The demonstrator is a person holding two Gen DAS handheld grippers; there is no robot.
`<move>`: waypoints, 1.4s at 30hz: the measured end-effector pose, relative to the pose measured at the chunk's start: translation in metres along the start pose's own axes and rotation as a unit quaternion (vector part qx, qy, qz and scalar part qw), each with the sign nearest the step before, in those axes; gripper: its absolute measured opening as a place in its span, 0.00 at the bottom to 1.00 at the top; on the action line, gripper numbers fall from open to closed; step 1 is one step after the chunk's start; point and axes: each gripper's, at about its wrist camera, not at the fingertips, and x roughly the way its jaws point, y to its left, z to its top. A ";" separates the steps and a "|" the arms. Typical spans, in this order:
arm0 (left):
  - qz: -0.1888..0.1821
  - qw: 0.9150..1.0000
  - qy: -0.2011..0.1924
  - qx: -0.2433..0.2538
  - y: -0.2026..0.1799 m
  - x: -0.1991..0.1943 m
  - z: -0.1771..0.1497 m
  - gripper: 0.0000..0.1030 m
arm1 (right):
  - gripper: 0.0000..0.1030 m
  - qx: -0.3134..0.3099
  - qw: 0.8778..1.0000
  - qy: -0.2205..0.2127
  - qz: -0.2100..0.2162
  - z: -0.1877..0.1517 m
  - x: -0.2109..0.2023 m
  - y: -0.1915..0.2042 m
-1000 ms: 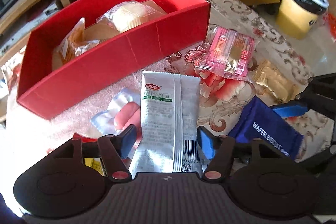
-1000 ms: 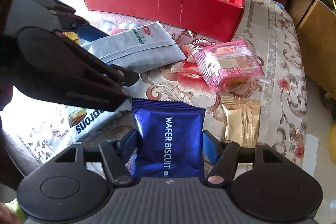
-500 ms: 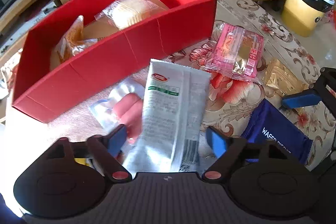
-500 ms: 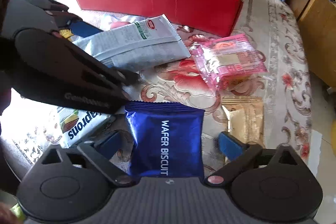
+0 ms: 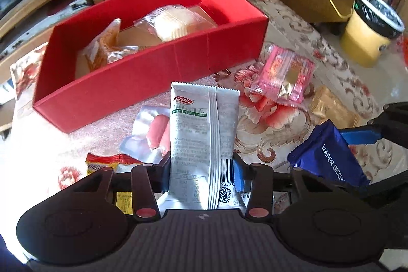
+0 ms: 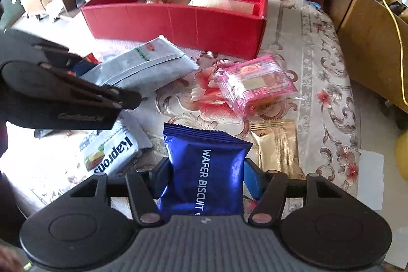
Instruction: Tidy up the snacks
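Note:
My left gripper has its jaws closing, and the pads press on the sides of a silver snack packet held just off the flowered cloth. The open red box lies beyond it, with a wrapped cake and an orange-brown packet inside. My right gripper also has its jaws closing, with the pads pinching a blue wafer biscuit packet. In the right wrist view the silver packet sticks out of the left gripper at the left, short of the red box.
A pink packet and a gold packet lie on the cloth right of the blue one. A sausage packet lies by the silver one, and a white Kaprons packet at the near left. A yellow bin stands off the table's right.
Both grippers spread wider around their packets, then closed onto them. The silver packet, tilted half a second ago, now stands straight between the pads. Both packets have come up slightly.

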 end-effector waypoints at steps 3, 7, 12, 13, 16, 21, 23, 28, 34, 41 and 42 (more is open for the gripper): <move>-0.004 1.000 -0.004 -0.020 0.004 -0.006 -0.005 0.51 | 0.58 0.004 1.000 -0.010 0.009 0.000 -0.005 -0.002; -0.017 0.999 -0.010 -0.046 0.009 -0.013 -0.007 0.51 | 0.58 0.017 0.999 -0.028 0.016 0.003 -0.012 -0.005; -0.023 0.998 -0.026 -0.058 0.008 -0.023 -0.007 0.51 | 0.58 0.033 0.998 -0.048 0.021 0.012 -0.020 -0.009; -0.024 0.997 -0.029 -0.061 0.008 -0.024 -0.006 0.51 | 0.58 0.036 0.998 -0.051 0.021 0.013 -0.022 -0.010; -0.026 0.997 -0.037 -0.068 0.009 -0.027 -0.004 0.51 | 0.58 0.043 0.997 -0.059 0.023 0.020 -0.024 -0.013; -0.033 0.994 -0.051 -0.086 0.012 -0.032 0.001 0.51 | 0.58 0.059 0.995 -0.078 0.026 0.035 -0.028 -0.021; -0.036 0.993 -0.059 -0.091 0.013 -0.035 0.004 0.51 | 0.58 0.063 0.994 -0.086 0.026 0.041 -0.030 -0.022; -0.036 0.991 -0.076 -0.105 0.016 -0.040 0.013 0.51 | 0.58 0.072 0.991 -0.107 0.031 0.058 -0.036 -0.025; -0.026 0.988 -0.093 -0.119 0.021 -0.042 0.025 0.51 | 0.58 0.081 0.988 -0.123 0.033 0.078 -0.038 -0.029; -0.011 0.986 -0.114 -0.124 0.029 -0.045 0.042 0.49 | 0.58 0.085 0.986 -0.138 0.033 0.101 -0.037 -0.032; -0.008 0.985 -0.117 -0.124 0.030 -0.045 0.045 0.49 | 0.58 0.086 0.986 -0.141 0.033 0.104 -0.037 -0.033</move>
